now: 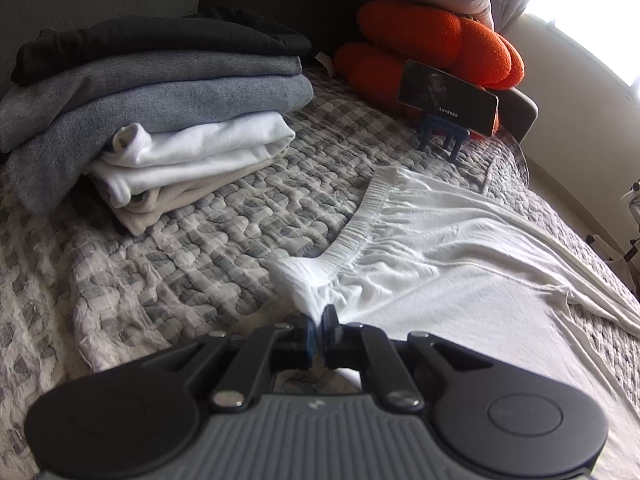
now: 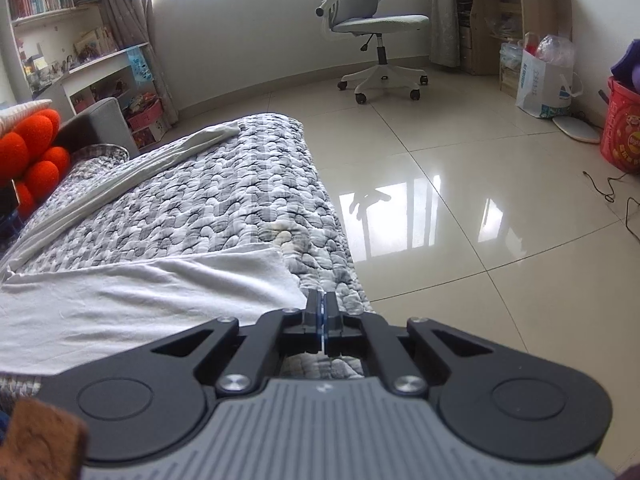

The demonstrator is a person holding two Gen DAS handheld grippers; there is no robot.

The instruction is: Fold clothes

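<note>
White trousers point(image 1: 440, 256) lie spread on the grey checked quilt point(image 1: 192, 240). My left gripper point(image 1: 319, 316) is shut on the bunched near end of their elastic waistband point(image 1: 360, 224). In the right wrist view the white trousers point(image 2: 160, 292) lie flat, one leg point(image 2: 132, 176) stretching along the quilt's far side. My right gripper point(image 2: 321, 304) is shut at the near corner of the other leg's hem, by the bed's edge; whether cloth is between the jaws is hard to tell.
A stack of folded clothes point(image 1: 160, 112), black, grey and white, sits at the back left. An orange plush cushion point(image 1: 432, 44) and a phone on a stand point(image 1: 448, 98) are behind the trousers. Beyond the bed edge are tiled floor point(image 2: 460, 200), an office chair point(image 2: 376, 28) and shelves.
</note>
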